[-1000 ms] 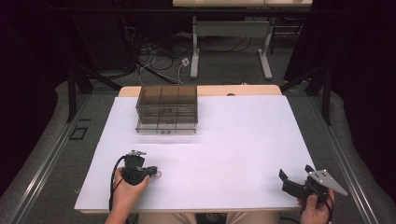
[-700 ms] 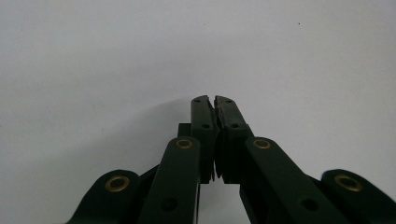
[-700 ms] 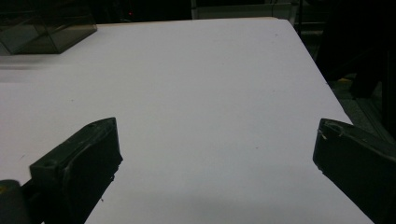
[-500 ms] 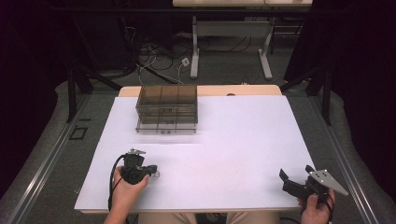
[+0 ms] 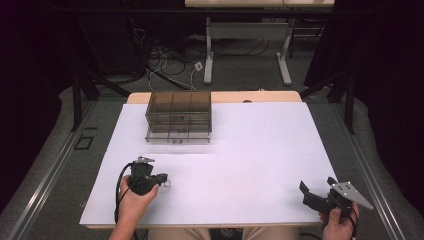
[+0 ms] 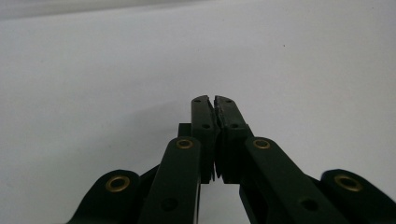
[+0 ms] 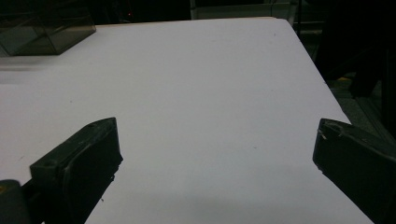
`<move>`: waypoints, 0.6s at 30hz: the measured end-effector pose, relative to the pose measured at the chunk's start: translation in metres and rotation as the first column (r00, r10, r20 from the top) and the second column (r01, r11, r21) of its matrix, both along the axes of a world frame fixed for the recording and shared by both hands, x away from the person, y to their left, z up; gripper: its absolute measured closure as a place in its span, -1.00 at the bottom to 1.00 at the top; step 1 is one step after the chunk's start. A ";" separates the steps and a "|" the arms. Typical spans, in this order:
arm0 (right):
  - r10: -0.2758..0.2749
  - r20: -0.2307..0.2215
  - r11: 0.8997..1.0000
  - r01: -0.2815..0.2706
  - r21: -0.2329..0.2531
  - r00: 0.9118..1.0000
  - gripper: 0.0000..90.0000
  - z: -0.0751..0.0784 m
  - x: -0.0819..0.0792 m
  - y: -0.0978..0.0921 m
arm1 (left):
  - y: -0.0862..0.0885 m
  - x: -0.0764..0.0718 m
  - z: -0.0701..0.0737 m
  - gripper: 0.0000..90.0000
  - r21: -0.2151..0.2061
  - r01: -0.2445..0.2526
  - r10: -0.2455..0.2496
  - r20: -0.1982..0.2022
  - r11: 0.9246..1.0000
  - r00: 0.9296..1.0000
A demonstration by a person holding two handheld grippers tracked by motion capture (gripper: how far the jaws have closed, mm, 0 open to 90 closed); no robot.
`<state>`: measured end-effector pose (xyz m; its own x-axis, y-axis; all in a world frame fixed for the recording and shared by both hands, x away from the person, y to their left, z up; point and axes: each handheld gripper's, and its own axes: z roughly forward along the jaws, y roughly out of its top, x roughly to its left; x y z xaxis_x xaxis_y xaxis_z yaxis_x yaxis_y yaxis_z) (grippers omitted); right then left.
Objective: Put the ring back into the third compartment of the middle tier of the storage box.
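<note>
Two grippers in my hands, nothing gripped in either. My left gripper (image 5: 162,178) sits low on the white tabletop (image 5: 250,150) near the front-left, jaws clenched together on nothing; in the left gripper view (image 6: 215,100) the tips meet with just a hairline seam. My right gripper (image 5: 312,197) hovers at the front-right corner, jaws spread wide (image 7: 215,149). Nearest thing is the smoky translucent plastic drawer box (image 5: 178,116) at the back-left, well apart from both. Can't make out what's inside it; in the right gripper view (image 7: 42,28) it's cut off at the edge.
</note>
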<state>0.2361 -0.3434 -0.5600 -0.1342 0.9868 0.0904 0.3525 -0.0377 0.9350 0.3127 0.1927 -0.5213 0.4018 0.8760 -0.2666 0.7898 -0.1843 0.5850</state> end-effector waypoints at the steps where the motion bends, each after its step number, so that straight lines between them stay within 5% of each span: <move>1: 0.001 0.007 1.000 -0.001 0.004 1.000 -0.99 0.000 0.000 0.000 | 0.000 0.000 0.001 0.96 0.002 -0.002 0.002 0.002 1.000 1.000; 18: 0.000 0.007 1.000 0.000 0.015 1.000 -0.99 0.001 -0.001 -0.002 | -0.002 0.002 0.020 0.96 0.003 -0.010 0.009 0.095 1.000 0.995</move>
<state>0.2355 -0.3451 -0.5593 -0.1350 0.9854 0.1039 0.3460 -0.0514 0.9368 0.3149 0.1904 -0.5017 0.4170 0.8807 -0.2244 0.7321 -0.1792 0.6572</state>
